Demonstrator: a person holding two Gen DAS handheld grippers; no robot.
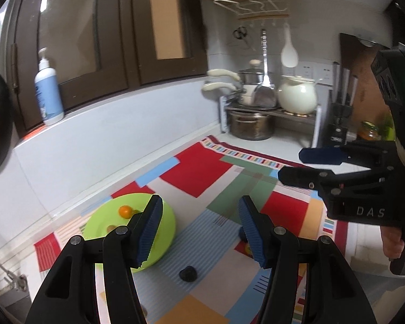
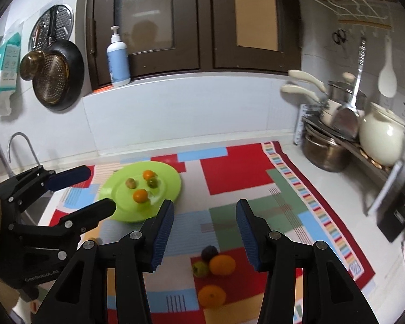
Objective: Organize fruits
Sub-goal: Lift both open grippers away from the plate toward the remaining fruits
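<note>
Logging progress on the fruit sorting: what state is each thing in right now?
Left gripper: open, empty.
Right gripper: open, empty.
Green plate: flat on the mat, four small fruits on it.
Two oranges, green fruit, dark fruit: loose on the patterned mat, off the plate.

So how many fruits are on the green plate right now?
4 on the green plate: orange fruit at back, greenish one beside it, brownish one left, orange one in front.
</note>
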